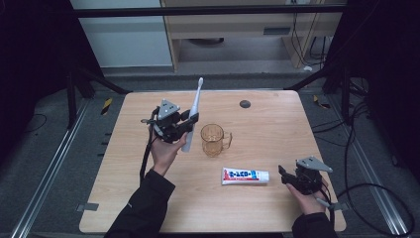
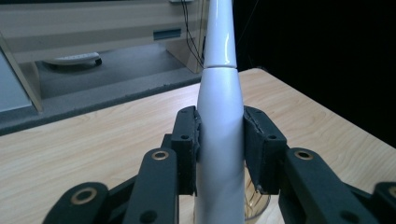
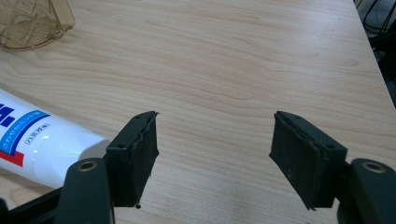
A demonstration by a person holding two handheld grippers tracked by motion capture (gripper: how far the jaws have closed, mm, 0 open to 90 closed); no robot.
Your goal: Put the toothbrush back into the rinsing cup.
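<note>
Dim high view, perhaps slightly soft

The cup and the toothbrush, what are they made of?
The cup looks like amber see-through plastic: the table shows through it, and its wall has a cut, faceted pattern. It could be glass.

The toothbrush in the left gripper looks like smooth, glossy white plastic, with a bright highlight on its neck.

One toothbrush (image 1: 193,115) stands clamped between the jaws of the left tongs (image 1: 190,121). One amber cup (image 1: 214,139) sits just right of those tongs. One toothpaste tube (image 1: 245,176) lies just left of the right tongs (image 1: 283,174), whose jaws gape with nothing between them. That makes two tongs, three loose things, and one table (image 1: 277,129) under them all.
</note>
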